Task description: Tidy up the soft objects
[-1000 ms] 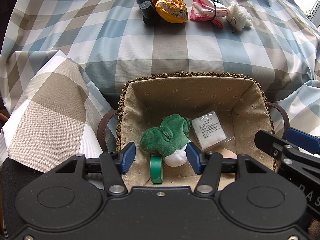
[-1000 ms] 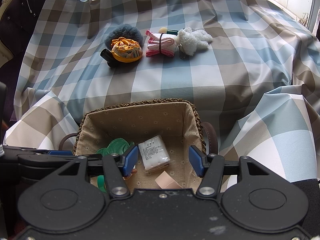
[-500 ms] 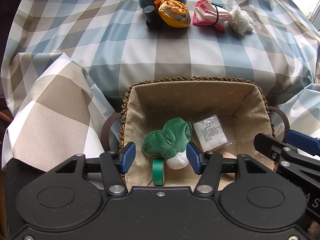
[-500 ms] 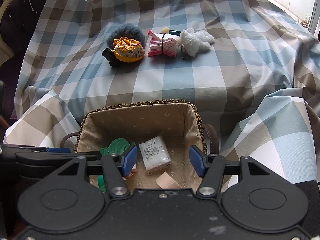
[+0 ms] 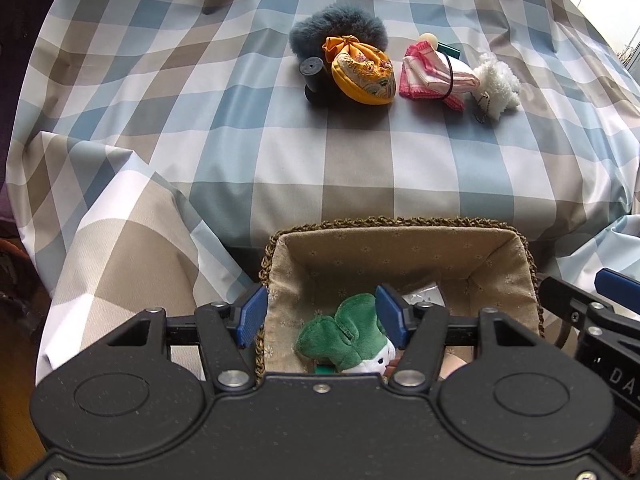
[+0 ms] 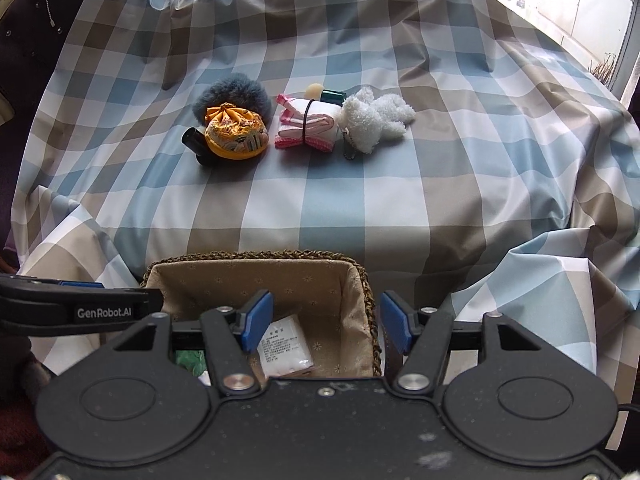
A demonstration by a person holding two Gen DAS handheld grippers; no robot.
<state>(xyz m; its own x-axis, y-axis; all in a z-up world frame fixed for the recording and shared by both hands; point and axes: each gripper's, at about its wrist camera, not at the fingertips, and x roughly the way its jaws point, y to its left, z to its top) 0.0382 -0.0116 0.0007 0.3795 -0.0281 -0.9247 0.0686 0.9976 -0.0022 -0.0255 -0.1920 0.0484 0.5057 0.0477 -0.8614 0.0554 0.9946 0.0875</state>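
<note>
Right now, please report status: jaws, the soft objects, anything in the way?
Left gripper and right gripper: jaws open, empty. Green plush and white packet in basket. Orange pouch, pink cloth bundle, white plush on tablecloth. Path unobstructed.

A smooth, faintly sheeny checked cloth (image 6: 360, 200) carries a braided-rim basket (image 6: 256, 258) lined in matt beige fabric, a fuzzy grey pompom (image 6: 232, 92), a satiny orange pouch (image 6: 236, 136) and a woolly white plush (image 6: 376, 120).
</note>
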